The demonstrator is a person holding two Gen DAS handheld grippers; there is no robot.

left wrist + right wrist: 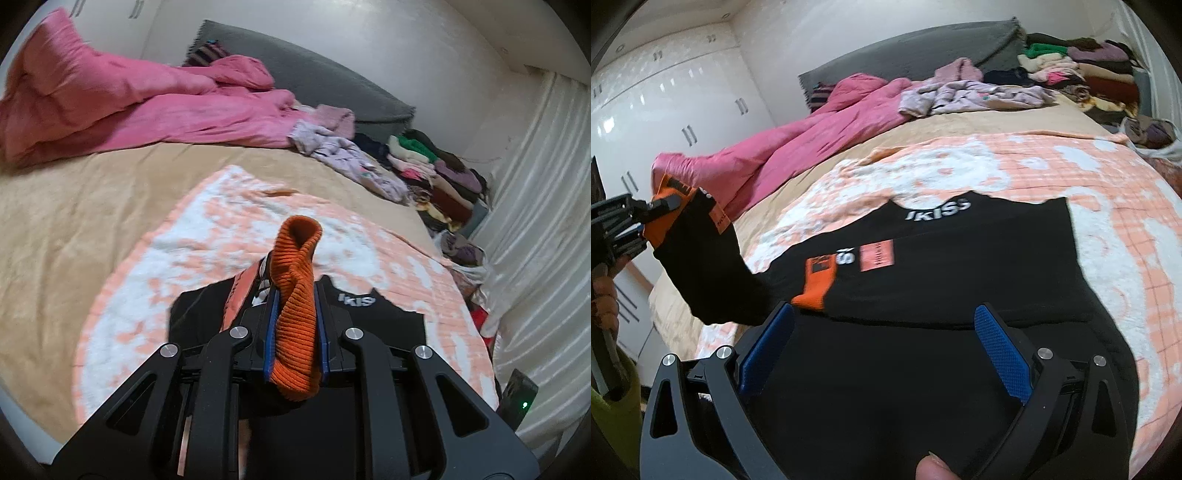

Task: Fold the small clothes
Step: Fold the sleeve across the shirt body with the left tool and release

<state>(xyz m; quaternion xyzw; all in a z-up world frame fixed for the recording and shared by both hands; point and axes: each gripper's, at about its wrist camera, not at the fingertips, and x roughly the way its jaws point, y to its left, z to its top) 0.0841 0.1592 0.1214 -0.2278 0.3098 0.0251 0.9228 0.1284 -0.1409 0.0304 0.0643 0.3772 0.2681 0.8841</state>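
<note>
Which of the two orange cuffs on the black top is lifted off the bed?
The orange cuff clamped in the left gripper, its sleeve raised. The other cuff lies flat on the black top.

Garment: black sweatshirt point(960, 258) with orange ribbed cuffs, white "JKISS" lettering near the far collar, a salmon patch mid-chest.
Pose: body spread flat, collar far, hem near.
Left sleeve: lifted off the bed at the left, its orange cuff point(295, 295) pinched upright.
Other cuff: orange cuff point(816, 284) lies folded across the chest.
</note>
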